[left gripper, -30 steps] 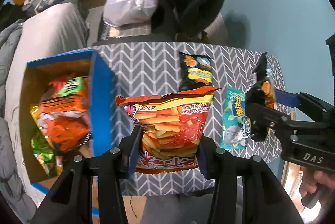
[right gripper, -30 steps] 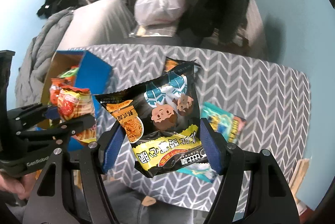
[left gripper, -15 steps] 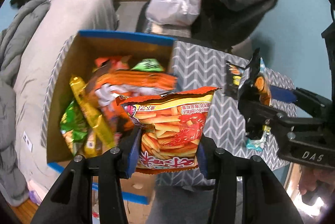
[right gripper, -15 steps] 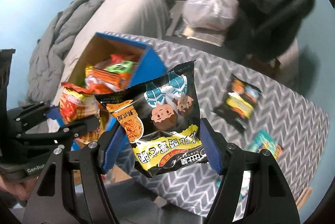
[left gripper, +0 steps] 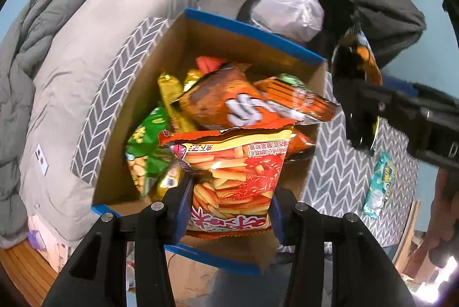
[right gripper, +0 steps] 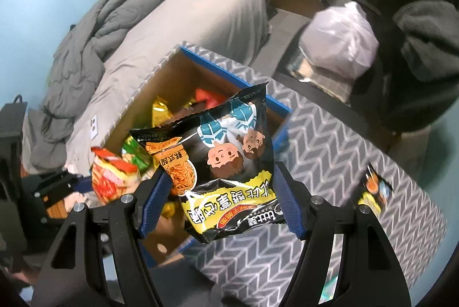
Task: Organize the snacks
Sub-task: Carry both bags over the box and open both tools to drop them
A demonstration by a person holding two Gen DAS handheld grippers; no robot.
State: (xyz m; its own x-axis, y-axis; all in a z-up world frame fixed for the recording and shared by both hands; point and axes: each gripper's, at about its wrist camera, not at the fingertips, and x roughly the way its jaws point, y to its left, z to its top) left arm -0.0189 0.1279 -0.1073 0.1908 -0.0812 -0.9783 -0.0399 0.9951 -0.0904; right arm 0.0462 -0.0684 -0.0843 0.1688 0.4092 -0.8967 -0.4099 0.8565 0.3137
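Note:
My left gripper [left gripper: 229, 209] is shut on an orange-red bag of potato sticks [left gripper: 232, 175] and holds it over the open cardboard box [left gripper: 252, 28] with blue rim, which holds several snack bags. My right gripper [right gripper: 221, 203] is shut on a black and yellow noodle snack bag [right gripper: 226, 163], held above the box's right edge [right gripper: 229, 74]. The right gripper also shows in the left wrist view [left gripper: 358, 94], at the box's right side. The left gripper with its bag shows in the right wrist view [right gripper: 86, 183].
The box stands on a table with a grey chevron cloth [right gripper: 330, 152]. A teal snack bag [left gripper: 378, 186] and a black snack bag [right gripper: 373, 189] lie on the cloth. A grey bed [left gripper: 71, 48], a white plastic bag [left gripper: 289, 8] and a chair stand behind.
Both grippers have swung left with their bags, from over the table to over the open box. Both bags stay gripped.

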